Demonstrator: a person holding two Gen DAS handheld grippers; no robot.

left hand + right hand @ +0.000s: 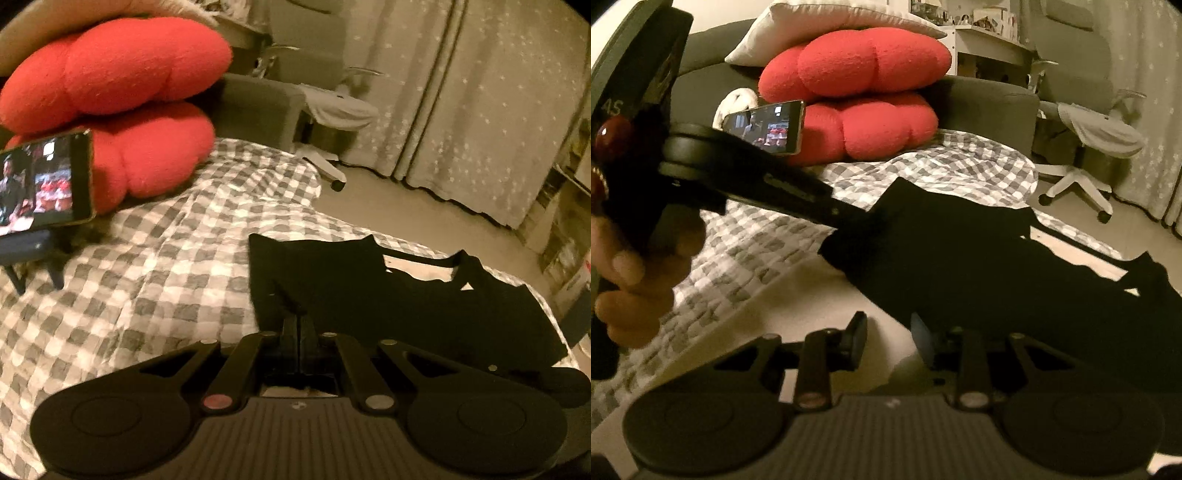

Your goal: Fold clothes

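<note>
Your left tongs (297,317) are pinched on the black shirt (388,295) edge, right tongs (892,338) wide open w/ nothing, shirt's on the checkered bed (147,277).

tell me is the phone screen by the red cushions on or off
On. The phone leans against the red cushions on a small stand, and its screen is lit with a video picture in both views.

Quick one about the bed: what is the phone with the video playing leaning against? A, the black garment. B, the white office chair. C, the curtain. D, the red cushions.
D: the phone stands on its small stand right in front of the stacked red cushions, on the checkered bedspread and apart from the black garment.
</note>
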